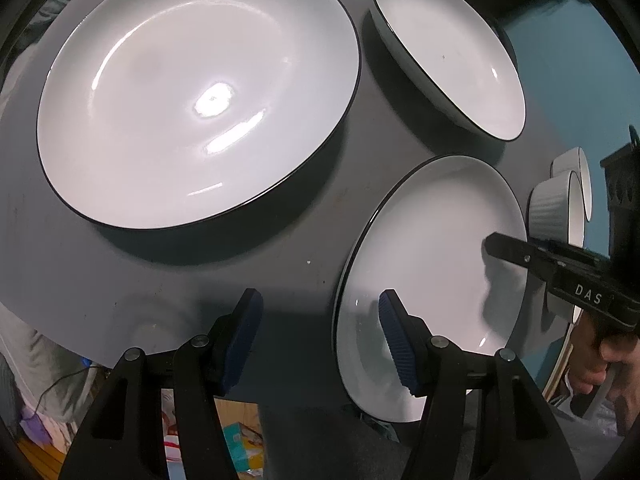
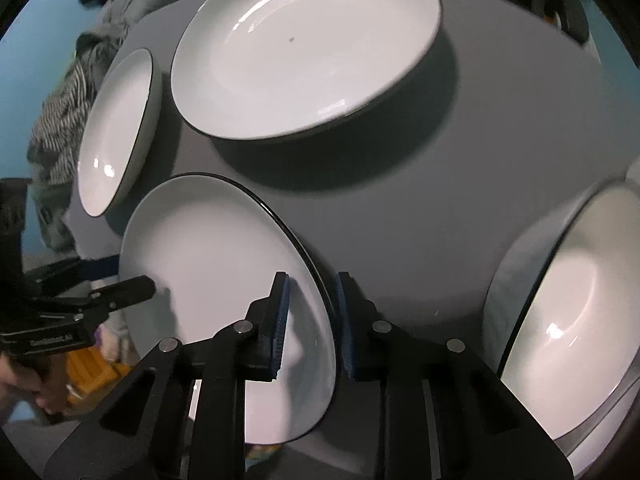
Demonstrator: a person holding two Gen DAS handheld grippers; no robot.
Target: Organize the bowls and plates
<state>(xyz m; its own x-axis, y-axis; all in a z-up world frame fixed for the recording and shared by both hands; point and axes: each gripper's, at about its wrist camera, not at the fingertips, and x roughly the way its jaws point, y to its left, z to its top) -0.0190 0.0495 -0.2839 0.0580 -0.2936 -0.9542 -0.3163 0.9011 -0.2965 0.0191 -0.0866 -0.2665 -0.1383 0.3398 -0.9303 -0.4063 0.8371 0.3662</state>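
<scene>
Small plate lies at the near edge of the grey table, white with a thin dark rim, part of it overhanging the edge. Right claw: jaws narrow, straddling the plate's right rim, one blue pad above the white face, the other outside the rim; whether the pads press cannot be told. Left claw stands wide, holding nothing; its right pad hangs over the plate's left part, its left pad over bare table. Left wrist view alone shows two ribbed white cups past the plate, and a hand on the right claw's handle. Right wrist view alone shows a deep bowl at far right and striped cloth beyond the table. Both views show the large plate and a shallow bowl behind.
</scene>
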